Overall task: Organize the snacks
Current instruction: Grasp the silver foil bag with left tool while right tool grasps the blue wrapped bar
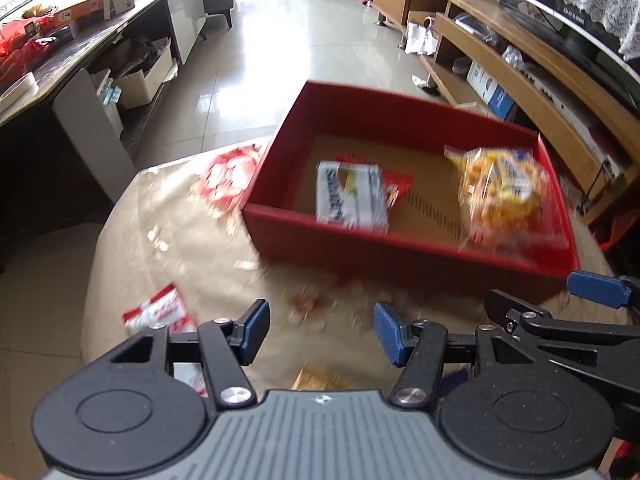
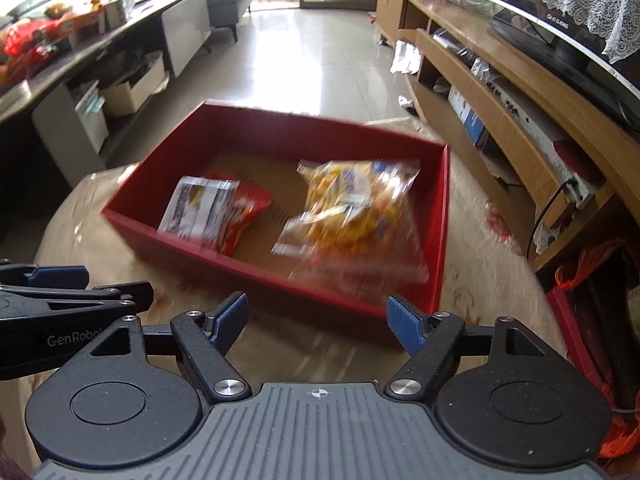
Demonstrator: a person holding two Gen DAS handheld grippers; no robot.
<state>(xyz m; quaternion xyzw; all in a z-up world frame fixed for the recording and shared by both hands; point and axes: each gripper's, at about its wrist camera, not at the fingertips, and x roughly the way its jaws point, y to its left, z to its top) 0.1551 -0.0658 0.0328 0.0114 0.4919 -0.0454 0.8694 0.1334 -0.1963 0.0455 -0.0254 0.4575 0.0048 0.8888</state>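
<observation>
Red box holds white packet, red packet, yellow snack bag at 3 o'clock. Left hand-held gripper, right hand-held gripper: released, empty.

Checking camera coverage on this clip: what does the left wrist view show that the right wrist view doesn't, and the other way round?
Left wrist only: a red-and-white snack packet on the cloth beside the open left gripper, and a red packet left of the box.
Right wrist only: orange netting by the wooden shelf unit.
Both: the red box holding a white packet and a yellow snack bag; the right gripper open, empty.
</observation>
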